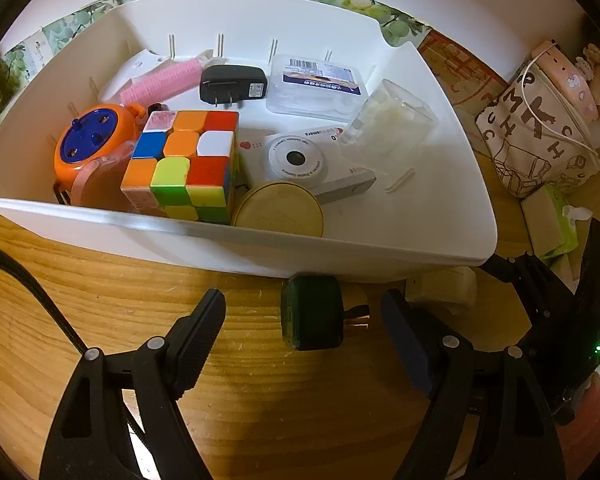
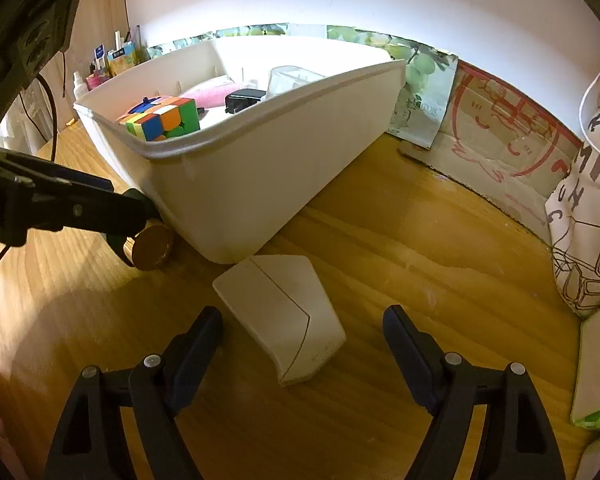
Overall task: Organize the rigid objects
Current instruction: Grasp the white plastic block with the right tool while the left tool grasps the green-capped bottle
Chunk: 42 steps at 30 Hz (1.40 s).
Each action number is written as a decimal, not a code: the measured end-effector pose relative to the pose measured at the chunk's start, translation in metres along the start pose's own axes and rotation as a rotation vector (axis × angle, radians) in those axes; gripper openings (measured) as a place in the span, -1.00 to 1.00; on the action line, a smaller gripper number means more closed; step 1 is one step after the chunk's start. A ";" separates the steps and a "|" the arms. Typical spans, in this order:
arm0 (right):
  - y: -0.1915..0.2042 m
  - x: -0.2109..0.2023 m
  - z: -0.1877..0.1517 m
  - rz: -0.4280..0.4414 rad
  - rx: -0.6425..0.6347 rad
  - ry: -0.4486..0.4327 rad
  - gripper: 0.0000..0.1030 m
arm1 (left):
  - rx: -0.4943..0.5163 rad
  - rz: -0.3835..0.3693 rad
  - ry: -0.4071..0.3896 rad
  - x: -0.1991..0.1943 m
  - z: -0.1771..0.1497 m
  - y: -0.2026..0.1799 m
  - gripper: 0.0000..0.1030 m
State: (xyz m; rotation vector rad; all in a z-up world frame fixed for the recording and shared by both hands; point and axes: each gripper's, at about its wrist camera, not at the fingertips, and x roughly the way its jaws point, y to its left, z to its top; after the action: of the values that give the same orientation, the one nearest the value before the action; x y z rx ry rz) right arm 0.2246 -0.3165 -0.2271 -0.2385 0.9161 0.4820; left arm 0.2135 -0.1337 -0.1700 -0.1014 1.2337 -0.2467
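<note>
- Left wrist view: the left tool (image 1: 304, 312) points down at the wooden worktop (image 1: 120, 304), and its two fingers stand apart.
- A small dark green round object (image 1: 312, 312) lies on the worktop between the fingers; neither finger touches it.
- Just behind it stands the white bin (image 1: 340, 248), with its near wall close to the green object.
- Inside the bin lie a colour cube (image 1: 180, 160), an orange round toy (image 1: 90, 144), a pink roller (image 1: 164, 82), a black plug adapter (image 1: 232, 86), a clear flat box (image 1: 316, 84), a white toy camera (image 1: 300, 156), a clear cup (image 1: 388, 120) and a tan round lid (image 1: 280, 210).
- A printed cloth bag (image 1: 536, 136) stands to the right of the bin.
- Right wrist view: the right tool (image 2: 302, 340) also has its fingers apart, and it holds nothing.
- A white angular case (image 2: 284, 312) lies flat on the worktop between the fingers, without contact to them.
- The case lies just in front of the corner of the bin.
- The left tool appears at the left edge, beside the bin.
</note>
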 end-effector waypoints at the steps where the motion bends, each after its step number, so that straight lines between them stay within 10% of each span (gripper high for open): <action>1: 0.000 0.001 0.001 0.002 -0.002 -0.001 0.61 | -0.003 -0.001 -0.004 0.001 0.000 0.000 0.59; 14: 0.007 0.007 0.009 0.005 -0.033 -0.018 0.61 | -0.028 -0.012 -0.034 0.006 -0.002 0.005 0.26; 25: 0.016 0.008 0.017 0.022 -0.068 -0.024 0.18 | -0.024 -0.085 -0.037 0.006 -0.006 0.002 -0.28; 42: 0.032 0.000 0.013 0.023 -0.121 0.022 0.07 | -0.030 -0.082 -0.034 0.004 -0.008 0.007 -0.30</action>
State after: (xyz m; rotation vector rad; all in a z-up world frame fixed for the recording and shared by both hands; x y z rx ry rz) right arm 0.2180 -0.2836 -0.2198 -0.3438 0.9126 0.5580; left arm 0.2081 -0.1274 -0.1776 -0.1815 1.2013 -0.2969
